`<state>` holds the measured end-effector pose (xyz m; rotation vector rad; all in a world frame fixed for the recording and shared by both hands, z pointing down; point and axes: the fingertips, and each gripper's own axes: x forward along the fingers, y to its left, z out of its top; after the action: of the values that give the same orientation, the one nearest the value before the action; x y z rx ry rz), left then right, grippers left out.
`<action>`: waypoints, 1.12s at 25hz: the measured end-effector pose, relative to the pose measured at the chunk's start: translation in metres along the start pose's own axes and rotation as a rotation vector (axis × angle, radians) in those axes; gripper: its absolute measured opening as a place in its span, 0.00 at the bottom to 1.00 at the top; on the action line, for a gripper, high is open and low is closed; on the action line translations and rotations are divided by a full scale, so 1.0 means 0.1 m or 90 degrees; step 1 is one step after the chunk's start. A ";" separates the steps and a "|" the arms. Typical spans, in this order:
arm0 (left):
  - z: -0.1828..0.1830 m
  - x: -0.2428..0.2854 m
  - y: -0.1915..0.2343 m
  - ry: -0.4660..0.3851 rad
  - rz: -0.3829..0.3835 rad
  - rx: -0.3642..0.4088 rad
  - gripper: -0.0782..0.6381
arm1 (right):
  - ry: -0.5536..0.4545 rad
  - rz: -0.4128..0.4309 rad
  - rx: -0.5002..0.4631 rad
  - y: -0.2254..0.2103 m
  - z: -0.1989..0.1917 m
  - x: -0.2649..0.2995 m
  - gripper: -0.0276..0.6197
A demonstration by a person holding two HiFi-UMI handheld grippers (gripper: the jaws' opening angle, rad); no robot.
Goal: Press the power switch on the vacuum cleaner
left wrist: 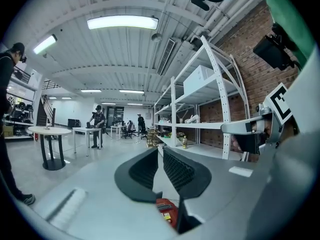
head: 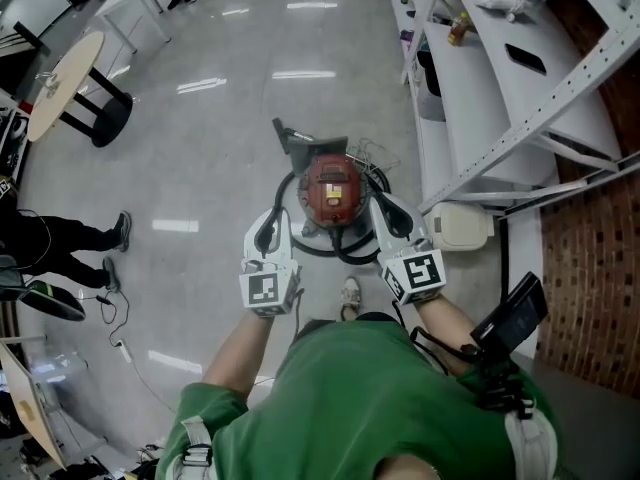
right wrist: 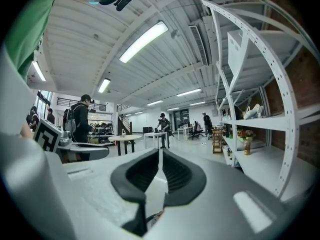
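A round red vacuum cleaner (head: 332, 190) with a looping black hose stands on a glossy grey floor (head: 210, 148). White metal shelving (head: 470, 118) stands just to the vacuum's right. The left gripper (head: 268, 230) is at the vacuum's left side and the right gripper (head: 393, 218) at its right side. Both pairs of jaws are closed together, holding nothing.

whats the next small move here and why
Probably lower the right hand-held gripper onto the top of the round red vacuum cleaner; it and the left hand-held gripper hover either side, empty, touching nothing.
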<state>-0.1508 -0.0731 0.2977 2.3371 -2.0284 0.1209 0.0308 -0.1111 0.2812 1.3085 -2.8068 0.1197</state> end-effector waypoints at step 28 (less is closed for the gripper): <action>-0.16 -1.92 0.04 0.000 -0.081 -0.016 0.14 | 0.049 -0.098 0.015 1.47 -0.20 -1.48 0.05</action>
<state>-0.1816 0.1169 0.2966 2.4423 -1.8630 0.0909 0.0135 0.0981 0.2833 1.4860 -2.6379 0.1928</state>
